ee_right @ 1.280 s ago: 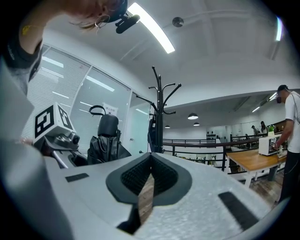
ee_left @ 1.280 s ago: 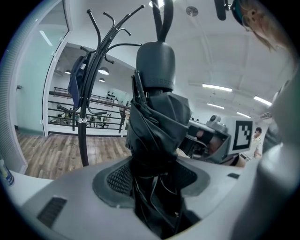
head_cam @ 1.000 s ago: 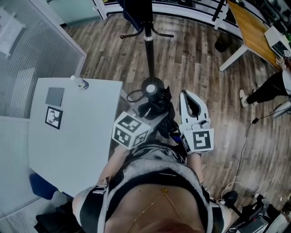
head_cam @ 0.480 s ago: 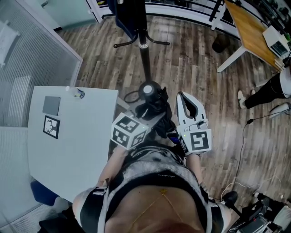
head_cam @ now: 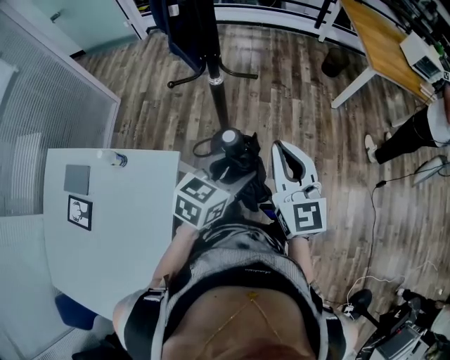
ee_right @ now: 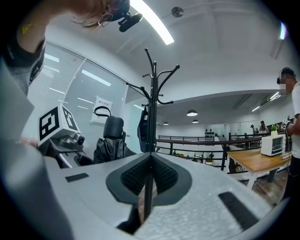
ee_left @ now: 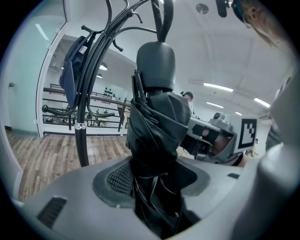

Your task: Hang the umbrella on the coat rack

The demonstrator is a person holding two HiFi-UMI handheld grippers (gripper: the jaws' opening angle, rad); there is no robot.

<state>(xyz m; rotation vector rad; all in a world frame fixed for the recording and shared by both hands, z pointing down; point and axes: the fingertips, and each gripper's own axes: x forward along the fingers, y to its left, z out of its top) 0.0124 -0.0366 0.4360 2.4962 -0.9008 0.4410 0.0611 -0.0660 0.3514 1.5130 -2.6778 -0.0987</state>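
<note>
A folded black umbrella (head_cam: 236, 160) stands upright in front of me, its round handle (head_cam: 228, 137) on top with a strap loop beside it. My left gripper (head_cam: 235, 174) is shut on the umbrella's folded cloth (ee_left: 154, 126). My right gripper (head_cam: 283, 149) is to the right of the umbrella, apart from it, with its pads shut on nothing (ee_right: 149, 183). The black coat rack (head_cam: 214, 81) stands on the wooden floor straight ahead, and a dark blue garment (head_cam: 176, 21) hangs on it. The rack's hooks (ee_right: 154, 77) rise above both grippers.
A white table (head_cam: 119, 239) at my left carries a small bottle (head_cam: 112, 159), a grey square (head_cam: 76, 178) and a marker tag (head_cam: 81, 212). A glass partition (head_cam: 49, 105) runs behind it. A wooden desk (head_cam: 376, 39) and a person's legs (head_cam: 404, 137) are at the right. Cables (head_cam: 373, 232) lie on the floor.
The table has slid down and left in the head view and the rack's base sits higher, so I have moved forward. Both grippers keep their hold and pose.
</note>
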